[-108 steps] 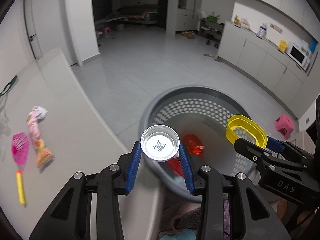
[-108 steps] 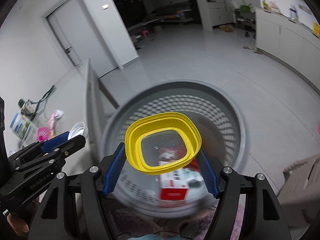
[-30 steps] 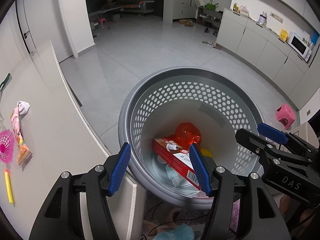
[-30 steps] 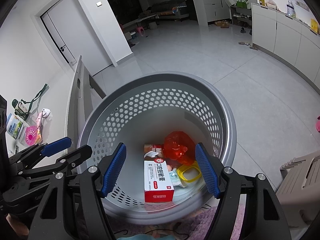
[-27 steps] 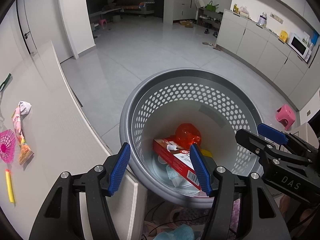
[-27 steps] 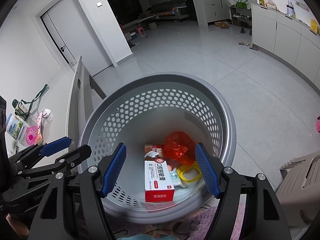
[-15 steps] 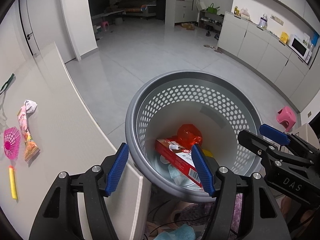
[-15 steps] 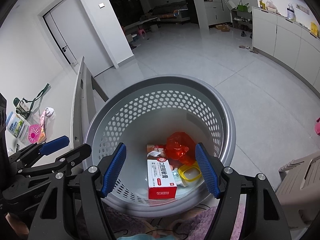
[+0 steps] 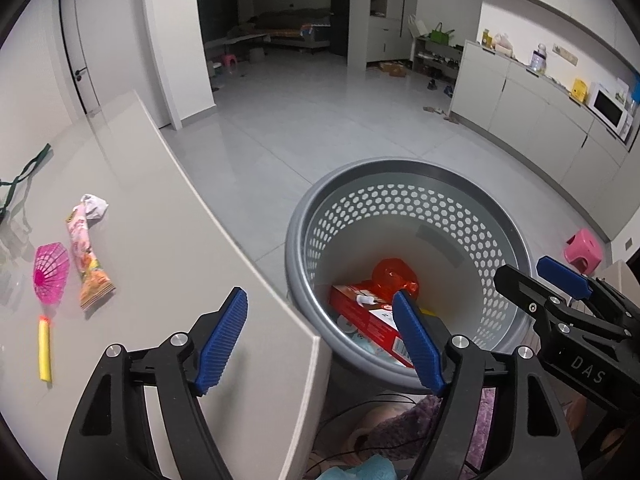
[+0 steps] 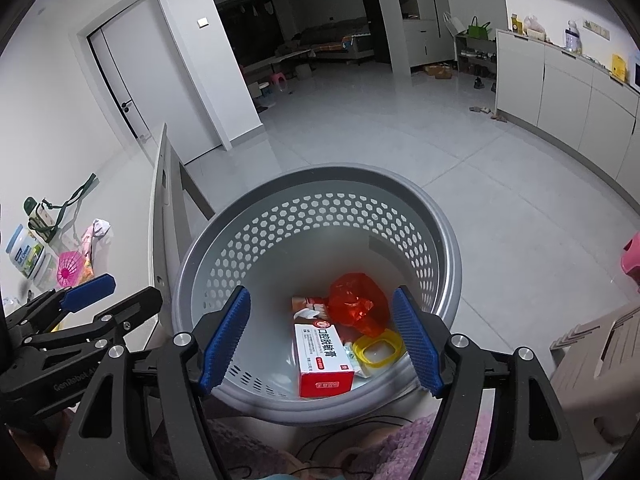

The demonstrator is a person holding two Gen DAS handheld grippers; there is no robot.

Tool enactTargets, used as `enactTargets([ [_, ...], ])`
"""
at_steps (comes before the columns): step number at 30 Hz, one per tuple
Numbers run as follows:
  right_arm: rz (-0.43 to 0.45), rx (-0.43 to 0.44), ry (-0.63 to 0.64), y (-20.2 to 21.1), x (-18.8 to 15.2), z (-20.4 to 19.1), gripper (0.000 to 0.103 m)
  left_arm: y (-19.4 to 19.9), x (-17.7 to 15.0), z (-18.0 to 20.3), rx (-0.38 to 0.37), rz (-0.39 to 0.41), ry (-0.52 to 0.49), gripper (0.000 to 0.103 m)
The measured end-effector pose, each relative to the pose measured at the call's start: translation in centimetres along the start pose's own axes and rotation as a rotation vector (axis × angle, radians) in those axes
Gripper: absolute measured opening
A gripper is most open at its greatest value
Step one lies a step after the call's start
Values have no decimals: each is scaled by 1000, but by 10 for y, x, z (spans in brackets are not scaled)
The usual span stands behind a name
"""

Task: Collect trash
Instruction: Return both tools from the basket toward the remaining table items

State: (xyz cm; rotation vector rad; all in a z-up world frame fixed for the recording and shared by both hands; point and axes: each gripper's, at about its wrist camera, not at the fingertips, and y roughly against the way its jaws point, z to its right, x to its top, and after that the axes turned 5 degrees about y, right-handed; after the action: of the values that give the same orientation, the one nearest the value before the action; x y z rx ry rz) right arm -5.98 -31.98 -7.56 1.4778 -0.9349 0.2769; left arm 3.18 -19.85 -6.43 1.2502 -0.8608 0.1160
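A grey perforated trash basket (image 9: 404,172) (image 10: 320,174) stands on the floor beside the table. Inside lie a red and white box (image 10: 326,354), a red plastic bag (image 10: 358,304) and a yellow lid (image 10: 378,348). My left gripper (image 9: 320,336) is open and empty over the table's corner, left of the basket. My right gripper (image 10: 320,338) is open and empty above the basket. On the table (image 9: 160,248) lie a pink snack wrapper (image 9: 86,256), a pink mesh cup (image 9: 50,272) and a yellow stick (image 9: 44,350).
Bottles and a green strap (image 10: 44,216) stand at the table's far left. A pink stool (image 9: 584,250) and a beige step (image 10: 600,352) sit on the floor to the right. Cabinets (image 9: 540,120) line the right wall. Purple cloth (image 10: 420,440) lies below the grippers.
Both grippers let go of their lids, which dropped into the basket. In the last second the left gripper has shifted left and back, so more of the table shows; the right has pulled back slightly.
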Motion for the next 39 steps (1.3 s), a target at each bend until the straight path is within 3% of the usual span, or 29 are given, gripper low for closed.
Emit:
enactTargets([
  [12, 56, -3, 11, 17, -4, -17, 73, 28, -6, -20, 43, 59, 47, 78],
  [39, 75, 35, 91, 28, -9, -76, 73, 66, -27, -75, 107, 121, 143, 78],
])
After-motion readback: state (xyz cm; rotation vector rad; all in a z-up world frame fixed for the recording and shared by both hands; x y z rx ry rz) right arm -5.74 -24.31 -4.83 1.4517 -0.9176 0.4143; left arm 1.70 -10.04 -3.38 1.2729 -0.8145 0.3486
